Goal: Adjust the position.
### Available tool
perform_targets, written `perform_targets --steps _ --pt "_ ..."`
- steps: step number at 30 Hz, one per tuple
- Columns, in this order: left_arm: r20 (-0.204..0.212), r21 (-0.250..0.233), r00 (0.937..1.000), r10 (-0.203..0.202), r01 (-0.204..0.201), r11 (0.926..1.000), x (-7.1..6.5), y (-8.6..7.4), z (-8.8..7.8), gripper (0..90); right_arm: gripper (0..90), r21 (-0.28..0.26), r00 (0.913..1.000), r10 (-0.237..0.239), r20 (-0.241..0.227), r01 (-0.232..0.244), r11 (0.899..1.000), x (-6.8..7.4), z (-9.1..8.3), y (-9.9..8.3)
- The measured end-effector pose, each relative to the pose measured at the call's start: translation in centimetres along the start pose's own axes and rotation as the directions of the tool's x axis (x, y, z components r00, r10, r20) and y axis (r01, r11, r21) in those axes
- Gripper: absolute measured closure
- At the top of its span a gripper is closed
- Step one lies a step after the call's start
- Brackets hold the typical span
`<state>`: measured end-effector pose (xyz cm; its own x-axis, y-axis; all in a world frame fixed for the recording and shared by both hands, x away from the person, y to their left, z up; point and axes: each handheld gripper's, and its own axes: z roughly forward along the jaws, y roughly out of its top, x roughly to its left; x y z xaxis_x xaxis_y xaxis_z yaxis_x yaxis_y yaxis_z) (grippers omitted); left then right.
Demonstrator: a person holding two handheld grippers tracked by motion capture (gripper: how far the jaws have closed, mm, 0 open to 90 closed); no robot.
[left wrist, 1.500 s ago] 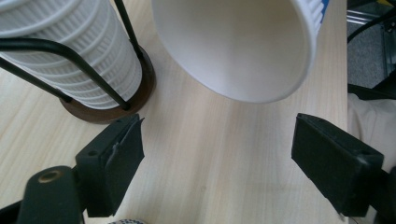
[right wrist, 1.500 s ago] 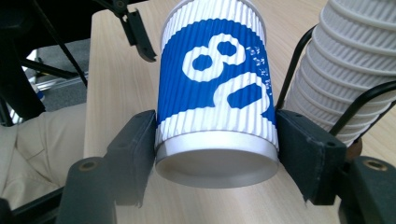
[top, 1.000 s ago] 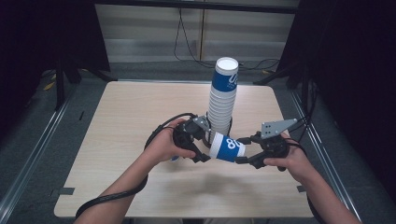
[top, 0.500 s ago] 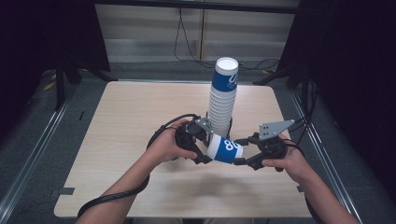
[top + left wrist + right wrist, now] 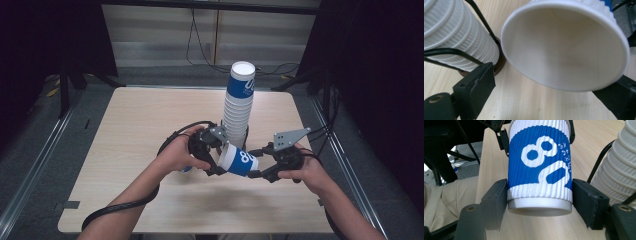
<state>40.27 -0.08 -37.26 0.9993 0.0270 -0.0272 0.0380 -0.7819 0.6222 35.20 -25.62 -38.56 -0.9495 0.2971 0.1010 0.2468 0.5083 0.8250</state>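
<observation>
High view: my right tool (image 5: 256,162) clamps the base of 1 blue-and-white paper cup (image 5: 239,160), held on its side just above the surface (image 5: 135,125) near the middle of its near half, beside the foot of the tall cup stack (image 5: 239,107). Compared with a second ago, almost nothing has shifted; both hands hold their places, so the pull-apart looks paused rather than finished.

Right gripper view shows both pads pressed on the cup's (image 5: 539,167) ribbed sleeve near its bottom, jaws closed firmly on it. Left gripper view has the cup's open mouth (image 5: 564,47) facing my left tool (image 5: 549,95), whose jaws stand either side of the rim; I cannot tell whether they press on it. I judge the cup is mid-handover, or being steadied before it is set down.
</observation>
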Motion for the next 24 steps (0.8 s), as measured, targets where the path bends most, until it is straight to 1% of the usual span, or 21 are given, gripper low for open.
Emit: perform_targets --steps 1,3,5,6,8,10,12,14,15,17,19,20,21,22,24 --pt "0.001 0.001 1.0000 0.006 -0.006 1.0000 -0.01 0.02 0.02 7.9 30.8 0.003 1.0000 -0.002 -0.005 0.002 1.000 -0.02 0.09 0.07" --pt "-0.002 -0.008 1.0000 0.004 -0.004 1.0000 -0.07 0.09 0.14 7.9 30.8 0.010 1.0000 -0.007 -0.003 0.008 1.000 -0.01 0.17 0.19" --pt "0.014 -0.014 0.9998 0.012 -0.012 0.9998 -0.14 0.32 0.11 9.5 30.8 0.010 1.0000 -0.006 -0.005 0.006 1.000 -0.03 0.20 0.32" --pt "0.017 -0.026 0.9998 0.011 -0.011 0.9996 -0.26 0.39 0.20 11.5 30.8 0.012 1.0000 -0.007 -0.007 0.007 1.000 -0.03 0.22 0.43" --pt "0.025 -0.021 0.9996 0.015 -0.015 0.9997 -0.35 0.53 0.26 13.5 30.8 0.020 0.9999 -0.014 -0.005 0.014 1.000 0.00 0.21 0.60" --pt "0.021 -0.019 0.9997 0.012 -0.011 0.9998 -0.42 0.56 0.35 14.3 30.8 0.025 0.9999 -0.017 -0.004 0.017 1.000 0.01 0.26 0.66" --pt "0.024 -0.020 0.9996 0.017 -0.017 0.9997 -0.35 0.53 0.27 14.6 30.8 0.032 0.9999 -0.016 0.000 0.016 0.999 0.02 0.23 0.66" --pt "0.022 -0.030 0.9995 0.024 -0.024 0.9993 -0.28 0.48 0.18 15.2 30.8 0.024 0.9999 -0.015 0.000 0.015 1.000 -0.02 0.23 0.60" --pt "0.020 -0.032 0.9997 0.017 -0.016 0.9994 -0.35 0.45 0.17 15.3 30.7 0.021 0.9999 -0.011 -0.001 0.011 1.000 -0.04 0.25 0.55" --pt "0.016 -0.028 0.9997 0.018 -0.017 0.9995 -0.43 0.50 0.05 15.8 30.6 0.015 0.9999 -0.016 0.001 0.016 1.000 -0.05 0.33 0.49" --pt "0.011 -0.021 0.9996 0.027 -0.027 0.9994 -0.47 0.53 -0.06 16.4 30.6 0.017 0.9999 -0.015 0.004 0.015 1.000 -0.07 0.49 0.38" --pt "0.013 -0.013 0.9997 0.018 -0.018 0.9997 -0.51 0.57 -0.14 16.7 30.6 0.014 0.9999 -0.016 0.001 0.016 1.000 -0.07 0.56 0.33" --pt "0.017 -0.012 0.9998 0.011 -0.010 0.9999 -0.53 0.58 -0.20 17.1 31.0 0.024 0.9999 -0.016 0.004 0.016 1.000 -0.09 0.64 0.25" --pt "0.019 -0.004 0.9998 0.008 -0.008 1.0000 -0.54 0.60 -0.31 17.5 31.0 0.030 0.9997 -0.021 0.007 0.021 0.999 -0.08 0.69 0.20" --pt "0.021 0.004 0.9998 0.006 -0.007 1.0000 -0.59 0.61 -0.38 17.8 31.1 0.022 0.9998 -0.020 0.001 0.020 1.000 -0.03 0.81 0.09"
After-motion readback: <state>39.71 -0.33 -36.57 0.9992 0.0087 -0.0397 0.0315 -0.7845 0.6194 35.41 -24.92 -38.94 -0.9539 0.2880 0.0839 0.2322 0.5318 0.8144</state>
